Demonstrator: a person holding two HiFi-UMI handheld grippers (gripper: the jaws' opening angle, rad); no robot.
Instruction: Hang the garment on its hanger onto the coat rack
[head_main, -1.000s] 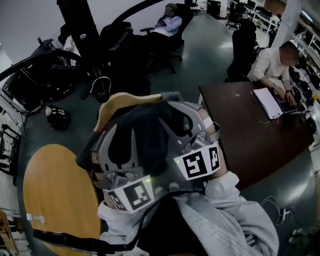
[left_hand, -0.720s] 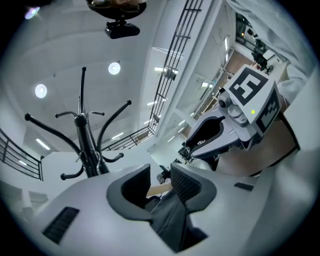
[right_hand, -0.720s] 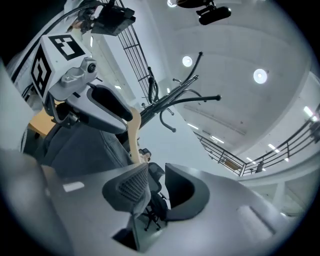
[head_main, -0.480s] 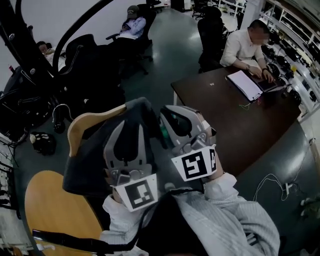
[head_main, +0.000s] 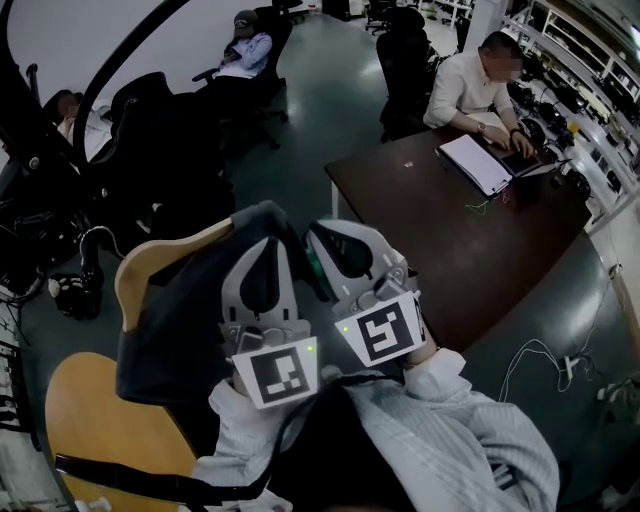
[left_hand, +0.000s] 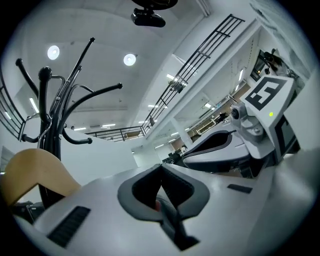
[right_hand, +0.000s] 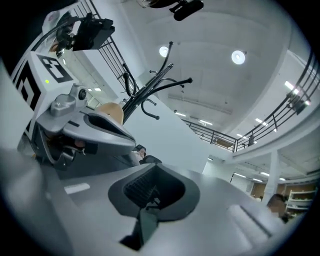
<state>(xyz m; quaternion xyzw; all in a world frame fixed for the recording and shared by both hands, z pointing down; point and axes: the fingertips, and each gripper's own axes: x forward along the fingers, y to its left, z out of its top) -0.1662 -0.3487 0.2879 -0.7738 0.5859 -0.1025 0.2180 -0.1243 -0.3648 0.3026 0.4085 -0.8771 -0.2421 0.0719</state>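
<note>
A dark grey garment (head_main: 170, 330) hangs on a wooden hanger (head_main: 165, 262) at the left of the head view. My left gripper (head_main: 266, 240) points up beside it, jaws shut. No fabric shows between its tips (left_hand: 161, 167); the hanger (left_hand: 30, 172) sits low and left of them. My right gripper (head_main: 322, 235) is raised close alongside, also shut and empty (right_hand: 156, 167). The black coat rack (left_hand: 47, 110) rises ahead, its curved arms (right_hand: 145, 92) spread overhead (head_main: 120, 70). I cannot tell what bears the garment.
A dark brown table (head_main: 480, 240) stands to the right, with a person (head_main: 470, 85) at a laptop behind it. A round wooden table (head_main: 90, 430) is at lower left. Office chairs and a reclining person (head_main: 245, 50) fill the back. Cables (head_main: 540, 360) trail on the floor.
Both grippers' jaws have gone from spread wide round the garment to shut. The hanger and garment have shifted left and lower in the head view.
</note>
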